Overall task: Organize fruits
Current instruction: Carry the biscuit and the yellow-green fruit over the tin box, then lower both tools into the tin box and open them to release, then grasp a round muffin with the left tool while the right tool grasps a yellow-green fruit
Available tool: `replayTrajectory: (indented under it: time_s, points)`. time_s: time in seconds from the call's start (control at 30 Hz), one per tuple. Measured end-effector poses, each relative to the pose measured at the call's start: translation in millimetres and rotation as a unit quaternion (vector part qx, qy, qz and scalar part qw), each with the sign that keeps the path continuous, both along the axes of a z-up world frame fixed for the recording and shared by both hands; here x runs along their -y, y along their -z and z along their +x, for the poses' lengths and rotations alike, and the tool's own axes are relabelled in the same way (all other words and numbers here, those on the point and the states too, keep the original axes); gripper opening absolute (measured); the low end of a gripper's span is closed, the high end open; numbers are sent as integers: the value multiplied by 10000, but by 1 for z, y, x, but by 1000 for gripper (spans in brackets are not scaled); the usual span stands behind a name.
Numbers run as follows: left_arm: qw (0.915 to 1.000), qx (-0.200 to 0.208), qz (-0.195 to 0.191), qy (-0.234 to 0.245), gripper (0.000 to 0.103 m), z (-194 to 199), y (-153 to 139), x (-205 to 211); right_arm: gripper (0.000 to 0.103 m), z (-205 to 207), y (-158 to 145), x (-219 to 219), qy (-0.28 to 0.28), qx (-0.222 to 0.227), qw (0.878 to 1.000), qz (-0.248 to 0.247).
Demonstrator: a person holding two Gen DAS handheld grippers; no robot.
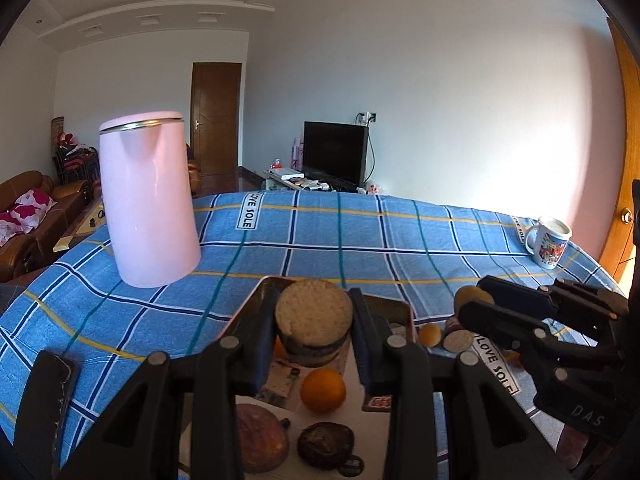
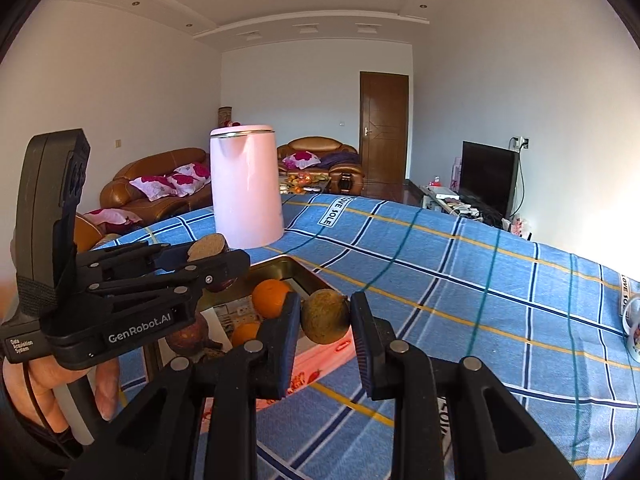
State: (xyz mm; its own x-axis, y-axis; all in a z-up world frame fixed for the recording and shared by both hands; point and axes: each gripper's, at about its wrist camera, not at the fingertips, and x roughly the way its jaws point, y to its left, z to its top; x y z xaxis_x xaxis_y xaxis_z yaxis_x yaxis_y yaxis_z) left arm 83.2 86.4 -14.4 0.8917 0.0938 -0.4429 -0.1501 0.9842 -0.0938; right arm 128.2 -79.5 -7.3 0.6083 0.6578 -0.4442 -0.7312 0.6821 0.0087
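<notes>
Carrying a cut fruit (image 1: 314, 322) clamped in my left gripper (image 1: 314, 336) above the tray (image 1: 404, 312); right gripper (image 2: 326, 320) closed on a brown round fruit (image 2: 326, 315) beside the tray. Next: lower, release inside, clear of the orange (image 1: 323, 390).

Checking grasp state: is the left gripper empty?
No. The left gripper is closed on a halved fruit, held above the tray.

Two close wrist views across the blue checked tablecloth (image 1: 320, 240), both sharing pink kettle (image 2: 246, 192) and tray (image 2: 280, 270).
</notes>
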Motion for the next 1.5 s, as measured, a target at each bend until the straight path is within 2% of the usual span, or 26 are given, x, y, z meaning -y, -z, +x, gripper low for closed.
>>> replayTrajectory:
  time_s: [0.13,0.4,0.53,0.8,0.83,0.87,0.93,1.0,1.07,1.1,1.3,1.43,1.5]
  points:
    - [9995,-265,-163,-70,35,10,9,-20,28,7,9,-26,-129,-167,9996,-186]
    - [9975,-676,-188,-117,35,25,25,-36,28,20,37,-61,-238,-697,9962,-473]
    - [9959,-844,-319,-98,35,30,33,-40,28,19,43,-70,-278,-739,9948,-636]
    - [9958,-856,-294,-142,37,29,33,-39,28,23,49,-73,-298,-1014,9907,-854]
    - [9962,-816,-289,-122,39,27,32,-38,34,23,48,-73,-297,-1026,9907,-838]
    - [9966,-771,-271,-112,43,25,30,-36,46,22,46,-71,-290,-1012,9914,-777]
    - [9972,-689,-256,-94,49,20,25,-33,57,16,41,-62,-294,-988,9927,-633]
    - [9982,-538,-248,-82,55,13,19,-31,57,11,35,-49,-275,-857,9941,-597]
    - [9988,-400,-231,-164,68,6,14,-29,57,10,30,-28,-111,-673,9957,-625]
    - [9989,-336,-263,-184,71,3,12,-28,57,12,28,-15,-5,-657,9960,-602]
    - [9992,-199,-328,-78,72,3,10,-14,59,42,27,46,808,-612,9924,-694]
    - [9991,-251,-331,-66,72,4,13,-11,59,54,30,34,574,-520,9920,-999]
    - [9990,-260,-346,-103,76,4,13,-13,59,57,34,21,373,-523,9906,-1205]
